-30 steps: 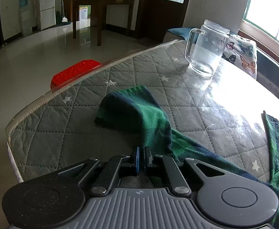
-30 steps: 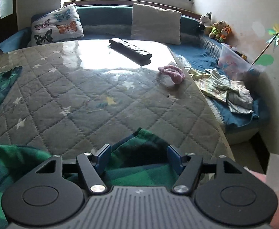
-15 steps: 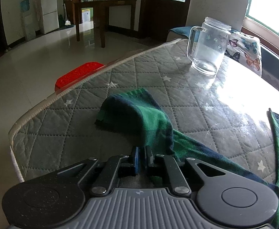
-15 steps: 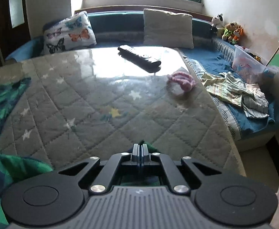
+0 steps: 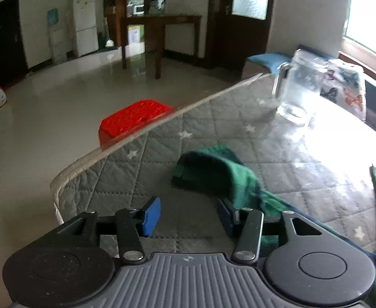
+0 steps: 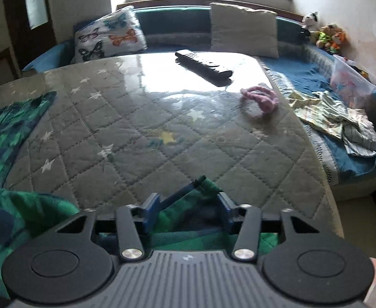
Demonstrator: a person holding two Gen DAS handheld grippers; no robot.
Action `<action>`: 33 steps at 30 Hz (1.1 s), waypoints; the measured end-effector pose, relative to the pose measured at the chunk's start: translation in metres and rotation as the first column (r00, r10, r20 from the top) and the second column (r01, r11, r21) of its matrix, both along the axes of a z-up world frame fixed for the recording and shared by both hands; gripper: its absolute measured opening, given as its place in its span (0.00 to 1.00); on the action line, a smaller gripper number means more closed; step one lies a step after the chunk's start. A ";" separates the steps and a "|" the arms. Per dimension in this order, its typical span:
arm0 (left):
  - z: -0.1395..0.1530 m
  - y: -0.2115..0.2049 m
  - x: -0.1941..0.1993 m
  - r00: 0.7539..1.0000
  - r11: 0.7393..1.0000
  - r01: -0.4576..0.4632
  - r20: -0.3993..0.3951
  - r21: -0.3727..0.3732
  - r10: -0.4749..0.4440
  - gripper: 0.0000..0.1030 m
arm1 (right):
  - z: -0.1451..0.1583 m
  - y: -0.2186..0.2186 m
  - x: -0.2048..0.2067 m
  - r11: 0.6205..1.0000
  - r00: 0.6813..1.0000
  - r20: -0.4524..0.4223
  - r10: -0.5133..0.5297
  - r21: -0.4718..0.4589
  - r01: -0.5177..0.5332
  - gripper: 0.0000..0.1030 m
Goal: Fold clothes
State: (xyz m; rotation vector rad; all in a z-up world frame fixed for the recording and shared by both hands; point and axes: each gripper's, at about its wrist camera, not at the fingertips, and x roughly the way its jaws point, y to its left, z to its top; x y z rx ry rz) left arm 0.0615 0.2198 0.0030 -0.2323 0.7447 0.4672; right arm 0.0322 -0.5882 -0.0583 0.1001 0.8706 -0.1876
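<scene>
On the grey quilted star-print table cover point(image 6: 141, 133), a green-and-navy checked garment point(image 6: 5, 138) is spread along the near and left edges. Over its rolled sleeve end point(image 5: 213, 172), the left gripper point(image 5: 188, 215) is seen with jaws just opened, nothing between the blue pads. The right gripper point(image 6: 188, 205), jaws just reopened, straddles a raised fold without pinching it. A clear glass mug point(image 5: 298, 95) stands far from the garment.

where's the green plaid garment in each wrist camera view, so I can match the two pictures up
Left wrist: green plaid garment, sleeve end lying ahead of the open left gripper, more cloth at the right edge.
Right wrist: it fills the lower left and lies under the open right gripper.
Shared landmark: butterfly pillow.
</scene>
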 end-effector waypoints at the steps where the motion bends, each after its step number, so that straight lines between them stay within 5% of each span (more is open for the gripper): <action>1: 0.004 -0.004 -0.002 1.000 1.000 0.022 0.011 0.003 -0.022 0.55 | 0.001 0.001 0.000 1.000 1.000 -0.002 0.002 -0.005 -0.002 0.42; 3: 0.010 -0.015 -0.002 0.997 0.997 0.078 0.028 0.017 -0.078 0.59 | 0.003 -0.001 0.001 1.000 1.000 0.007 -0.021 -0.012 0.021 0.54; 7: 0.014 -0.041 0.010 0.981 0.981 0.189 0.035 0.048 -0.191 0.66 | 0.000 -0.005 0.003 0.999 0.999 0.003 -0.043 -0.014 0.044 0.59; 14: -0.012 -0.062 0.054 0.968 0.962 0.249 -0.054 0.113 -0.244 0.64 | 0.000 -0.003 0.000 0.999 0.999 -0.004 -0.032 -0.020 0.032 0.51; 17: -0.025 -0.062 0.067 0.969 0.964 0.238 -0.099 0.122 -0.226 0.45 | 0.002 -0.004 0.000 0.999 0.999 0.000 -0.037 -0.015 0.037 0.29; 19: -0.031 -0.055 0.069 0.973 0.970 0.217 -0.106 0.108 -0.206 0.26 | 0.004 -0.004 0.000 0.999 1.000 -0.001 -0.031 -0.006 0.031 0.25; 23: -0.032 -0.043 0.061 0.978 0.975 0.195 -0.100 0.109 -0.185 0.13 | 0.008 -0.007 0.000 0.999 0.999 0.016 -0.038 -0.017 0.039 0.47; 33: -0.022 -0.035 0.043 0.990 0.986 0.117 -0.087 0.117 -0.107 0.19 | 0.001 -0.017 0.010 1.000 1.000 -0.010 -0.013 -0.005 0.013 0.63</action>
